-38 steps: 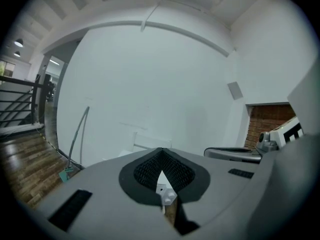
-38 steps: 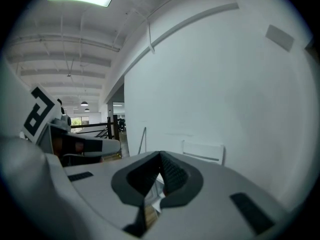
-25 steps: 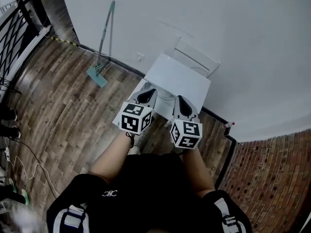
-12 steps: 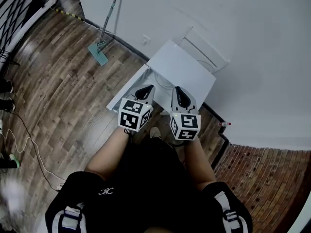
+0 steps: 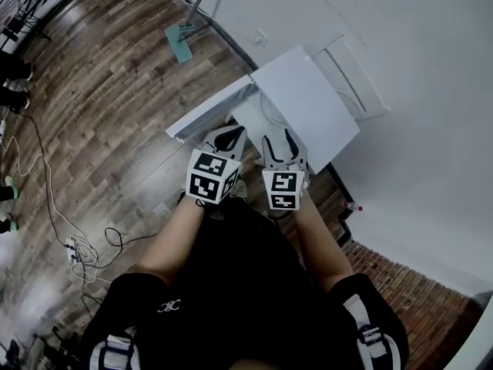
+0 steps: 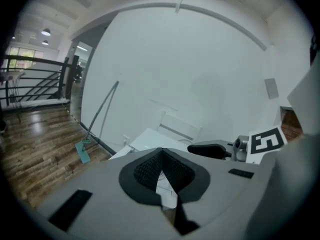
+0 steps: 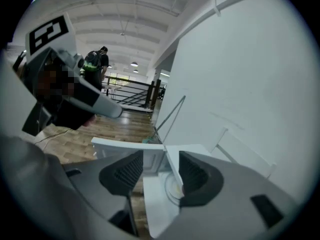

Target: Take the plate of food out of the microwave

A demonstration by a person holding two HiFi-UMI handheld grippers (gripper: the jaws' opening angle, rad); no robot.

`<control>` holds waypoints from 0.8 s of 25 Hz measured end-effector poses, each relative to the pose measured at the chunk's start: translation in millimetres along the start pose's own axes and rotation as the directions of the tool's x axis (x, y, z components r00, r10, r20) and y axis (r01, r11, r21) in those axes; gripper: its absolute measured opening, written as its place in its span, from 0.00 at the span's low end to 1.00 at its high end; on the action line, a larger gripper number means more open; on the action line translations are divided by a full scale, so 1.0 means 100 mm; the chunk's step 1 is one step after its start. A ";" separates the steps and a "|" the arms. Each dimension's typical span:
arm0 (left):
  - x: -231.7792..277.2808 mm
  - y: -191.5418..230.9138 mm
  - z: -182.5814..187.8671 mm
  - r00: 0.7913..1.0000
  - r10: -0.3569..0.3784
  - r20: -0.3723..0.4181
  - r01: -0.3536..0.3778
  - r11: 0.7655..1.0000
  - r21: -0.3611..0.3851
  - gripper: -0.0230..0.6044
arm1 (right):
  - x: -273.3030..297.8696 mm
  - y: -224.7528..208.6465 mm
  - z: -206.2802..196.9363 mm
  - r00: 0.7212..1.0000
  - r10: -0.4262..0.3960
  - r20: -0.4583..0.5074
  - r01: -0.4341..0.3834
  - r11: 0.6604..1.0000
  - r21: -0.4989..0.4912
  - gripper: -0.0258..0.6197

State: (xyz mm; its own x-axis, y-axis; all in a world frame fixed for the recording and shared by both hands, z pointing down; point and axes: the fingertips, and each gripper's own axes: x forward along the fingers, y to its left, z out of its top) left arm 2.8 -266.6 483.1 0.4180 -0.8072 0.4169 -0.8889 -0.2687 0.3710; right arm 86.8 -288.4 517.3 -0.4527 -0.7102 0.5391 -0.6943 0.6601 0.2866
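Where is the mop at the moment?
In the head view, the mop leans on the white wall at upper left, left of the open microwave.

Wood floor [image 5: 100,129] — microwave [image 5: 308,106], mop [image 5: 182,43], cables [image 5: 81,247]

One white microwave [image 5: 308,106], one plate [image 7: 175,186] inside it and one mop [image 5: 182,40].
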 end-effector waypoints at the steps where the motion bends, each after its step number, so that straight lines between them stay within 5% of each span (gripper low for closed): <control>1: 0.01 0.02 -0.06 1.000 0.018 0.004 -0.017 1.000 -0.018 0.03 | 0.09 0.04 -0.12 0.999 0.028 -0.023 -0.029 0.999 -0.022 0.39; 7: 0.02 0.16 -0.50 0.994 0.104 0.019 -0.102 0.990 -0.100 0.03 | 0.71 0.29 -0.80 0.983 0.108 -0.149 -0.126 0.985 -0.118 0.43; 13: 0.01 0.44 -1.01 0.989 0.146 -0.019 -0.147 0.977 -0.154 0.03 | 1.46 0.37 -1.44 0.961 0.049 -0.273 -0.112 0.969 -0.221 0.43; 20: 0.12 0.84 -1.45 0.980 0.186 -0.066 -0.193 0.971 -0.138 0.03 | 2.26 0.15 -2.31 0.891 -0.070 -0.449 -0.080 0.948 -0.307 0.44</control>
State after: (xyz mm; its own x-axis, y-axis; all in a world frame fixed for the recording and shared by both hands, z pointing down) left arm -39.9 -223.0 639.6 0.2570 -0.8065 0.5324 -0.9185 -0.0325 0.3941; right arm 103.4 -382.3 826.8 -0.1032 -0.5690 0.8159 -0.4506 0.7580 0.4716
